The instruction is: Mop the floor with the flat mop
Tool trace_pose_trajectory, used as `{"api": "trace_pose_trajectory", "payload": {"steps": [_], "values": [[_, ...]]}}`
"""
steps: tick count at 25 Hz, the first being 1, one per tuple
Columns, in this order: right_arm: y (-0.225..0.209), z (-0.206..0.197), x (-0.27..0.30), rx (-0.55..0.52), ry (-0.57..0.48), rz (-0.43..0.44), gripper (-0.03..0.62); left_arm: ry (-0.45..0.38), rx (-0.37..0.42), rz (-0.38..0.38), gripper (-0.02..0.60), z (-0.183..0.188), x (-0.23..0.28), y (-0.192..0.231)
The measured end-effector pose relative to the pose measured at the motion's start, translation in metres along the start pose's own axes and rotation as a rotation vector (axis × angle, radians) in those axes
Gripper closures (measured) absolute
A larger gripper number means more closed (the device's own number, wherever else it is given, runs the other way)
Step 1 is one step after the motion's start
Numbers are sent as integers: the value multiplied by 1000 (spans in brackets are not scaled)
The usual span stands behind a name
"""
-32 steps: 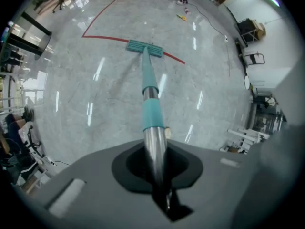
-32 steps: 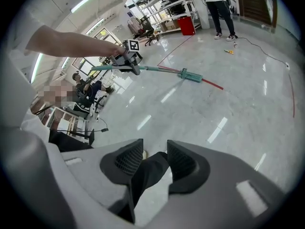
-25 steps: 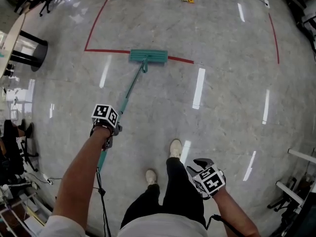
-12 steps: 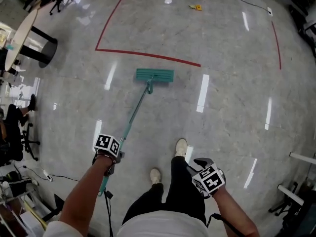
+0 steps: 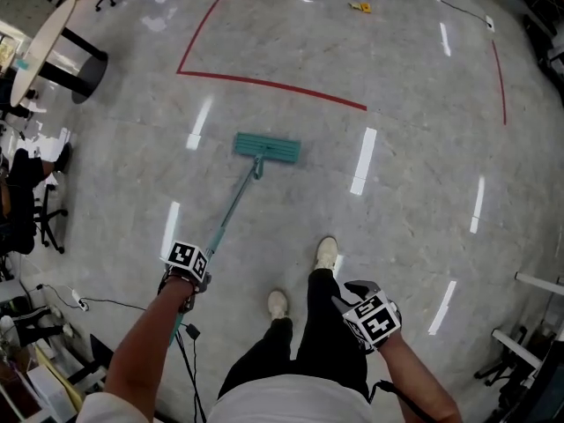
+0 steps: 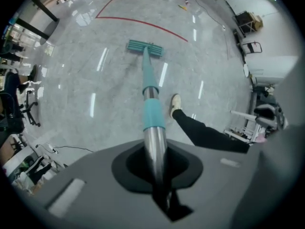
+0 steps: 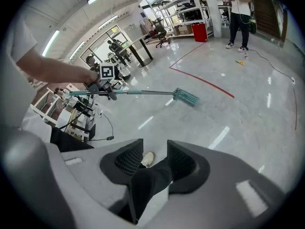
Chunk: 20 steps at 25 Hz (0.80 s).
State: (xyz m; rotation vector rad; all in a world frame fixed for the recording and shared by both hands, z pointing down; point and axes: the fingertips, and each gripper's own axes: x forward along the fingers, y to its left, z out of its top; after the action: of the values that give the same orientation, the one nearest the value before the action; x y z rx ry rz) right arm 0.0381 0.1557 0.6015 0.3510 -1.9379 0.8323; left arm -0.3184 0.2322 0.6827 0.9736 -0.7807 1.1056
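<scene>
1. The left gripper has its jaws closed tight on the bare metal upper part of the mop handle; in the left gripper view the shaft runs straight out from between them
2. The flat mop has its teal head lying flat on the glossy grey floor, ahead of the person and a little to the left. It is on the near side of the red tape line and apart from it
3. The handle slants from that head back to the left gripper, with a teal sleeve just past the jaws
4. The right gripper hangs at the person's right side, jaws parted and holding nothing; only a dark trouser leg shows behind the gap
5. The person's light shoes stand on the floor between the two grippers, one ahead of the other
6. A round table on a black pedestal stands at the far left, and a small yellow object lies beyond the tape
</scene>
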Motion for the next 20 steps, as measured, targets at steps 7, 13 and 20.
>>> {"api": "trace_pose_trajectory", "payload": {"steps": [7,13,20], "values": [[-2,-13,0,15,35,-1,434,38,-4,21,538,27,8,17],[-11,-11,0,41,42,1,434,42,2,15,538,43,0,20],[-20,-8,-3,47,40,15,434,35,1,12,538,80,-11,11]]}}
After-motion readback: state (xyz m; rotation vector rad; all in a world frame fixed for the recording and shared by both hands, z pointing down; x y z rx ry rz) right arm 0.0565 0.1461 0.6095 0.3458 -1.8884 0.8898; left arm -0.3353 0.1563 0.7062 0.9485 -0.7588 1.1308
